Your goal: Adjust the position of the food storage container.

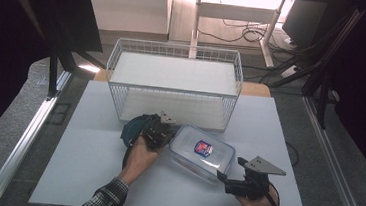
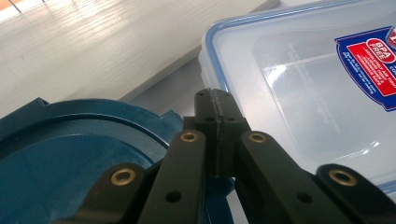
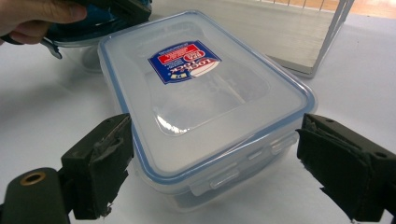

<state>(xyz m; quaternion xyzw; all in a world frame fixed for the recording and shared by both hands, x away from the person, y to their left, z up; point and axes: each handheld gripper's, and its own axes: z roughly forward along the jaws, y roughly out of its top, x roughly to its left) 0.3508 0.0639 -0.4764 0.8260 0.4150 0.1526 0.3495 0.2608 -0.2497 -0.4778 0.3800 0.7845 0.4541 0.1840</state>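
Right tool (image 3: 210, 172): jaws spread wide, one on either side of the near short end of the clear rectangular plastic container with blue-sealed snap lid (image 3: 201, 93); not yet touching it, grasping nothing.
Left tool (image 2: 217, 121): jaws clenched together with nothing visibly between the tips; it rests over the dark teal round plastic lid (image 2: 70, 154), right beside the container's far corner.
Container place: middle of the white table (image 1: 89, 175), towards the near edge, lying skewed to the table edges, just in front of the white wire two-shelf rack (image 1: 173, 82).
Teal lid place: touching or nearly touching the container's left corner, close to the rack's front; whether a bowl sits under it is hard to tell.
Risk, slip: the container walls are smooth and glossy and the side flaps stick out; if the right jaws close on a flap instead of the wall, the grip could likely pop a latch or twist the box.
Risk, off-centre grip: a hold at one short end only would probably let the far end sag or swing on lifting.
Risk, knock: the container is crowded by the teal lid and the left tool, so any push forward could shove the lid into the rack.
Risk, rack: the lower shelf opening looks low, so a tilted container might catch the wire front.
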